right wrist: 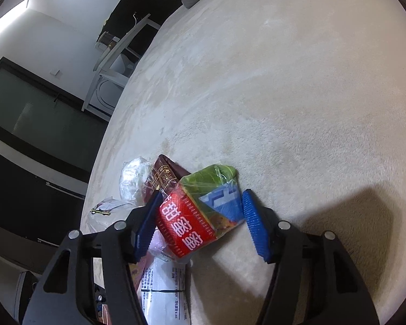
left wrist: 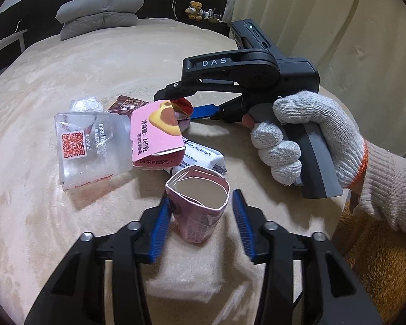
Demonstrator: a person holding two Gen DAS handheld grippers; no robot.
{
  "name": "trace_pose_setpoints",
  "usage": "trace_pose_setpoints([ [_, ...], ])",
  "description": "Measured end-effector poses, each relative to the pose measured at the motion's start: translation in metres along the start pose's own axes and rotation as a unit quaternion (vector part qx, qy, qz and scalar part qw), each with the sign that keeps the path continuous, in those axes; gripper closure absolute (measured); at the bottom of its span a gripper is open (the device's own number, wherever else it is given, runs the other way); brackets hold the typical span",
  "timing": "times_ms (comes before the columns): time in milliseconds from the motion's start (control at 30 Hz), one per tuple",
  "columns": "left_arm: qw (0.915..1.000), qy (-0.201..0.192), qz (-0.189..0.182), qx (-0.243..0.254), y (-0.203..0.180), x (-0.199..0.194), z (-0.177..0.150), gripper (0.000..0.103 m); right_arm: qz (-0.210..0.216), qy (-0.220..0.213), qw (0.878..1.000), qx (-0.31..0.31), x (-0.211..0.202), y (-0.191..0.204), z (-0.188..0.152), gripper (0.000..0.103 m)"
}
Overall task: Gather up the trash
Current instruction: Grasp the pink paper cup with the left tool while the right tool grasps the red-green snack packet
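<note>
A small pink carton (left wrist: 200, 224) with an open top stands upright on the beige bed cover (left wrist: 67, 216). My left gripper (left wrist: 201, 197) straddles it. The left pad touches its side, while a thin gap shows at the right pad, so the jaws stand open. Beyond it lies a pile of trash: a clear plastic box (left wrist: 92, 146), a pink snack box (left wrist: 157, 132) and a white wrapper (left wrist: 203, 157). My right gripper (right wrist: 202, 192), held in a gloved hand (left wrist: 305, 140), is shut on a red, green and blue snack packet (right wrist: 197, 216) at the pile's far side.
A brown wrapper (right wrist: 165, 173) and crumpled clear plastic (right wrist: 134, 178) lie behind the packet. Grey pillows (left wrist: 100, 13) sit at the head of the bed, with a bedside shelf holding a teddy bear (left wrist: 195, 9). The bed's left edge (right wrist: 94, 189) drops to a dark floor.
</note>
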State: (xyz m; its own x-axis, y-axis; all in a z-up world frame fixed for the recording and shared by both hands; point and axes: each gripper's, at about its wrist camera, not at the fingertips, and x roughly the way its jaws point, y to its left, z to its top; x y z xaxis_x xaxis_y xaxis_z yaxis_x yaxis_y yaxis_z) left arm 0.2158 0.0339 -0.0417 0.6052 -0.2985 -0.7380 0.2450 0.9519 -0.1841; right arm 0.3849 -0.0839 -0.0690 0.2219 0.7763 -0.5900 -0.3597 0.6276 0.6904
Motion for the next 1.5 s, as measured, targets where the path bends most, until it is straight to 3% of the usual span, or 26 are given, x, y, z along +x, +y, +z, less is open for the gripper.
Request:
trace_pose_setpoints([
  [600,0.9987,-0.049,0.009,-0.008,0.002,-0.03,0.007,0.068,0.008,-0.022,1.0,-0.009,-0.041,0.012,-0.022,0.047],
  [1033,0.9935,-0.103,0.009,-0.048,-0.015,-0.068,-0.011,0.067,0.036,-0.056,0.998,-0.016,-0.098,0.029,-0.07,0.047],
  [1500,0.9857,-0.147,0.013,-0.081,-0.038,-0.11,-0.051,0.067,0.051,-0.081,0.995,-0.015,-0.148,0.034,-0.148,0.047],
])
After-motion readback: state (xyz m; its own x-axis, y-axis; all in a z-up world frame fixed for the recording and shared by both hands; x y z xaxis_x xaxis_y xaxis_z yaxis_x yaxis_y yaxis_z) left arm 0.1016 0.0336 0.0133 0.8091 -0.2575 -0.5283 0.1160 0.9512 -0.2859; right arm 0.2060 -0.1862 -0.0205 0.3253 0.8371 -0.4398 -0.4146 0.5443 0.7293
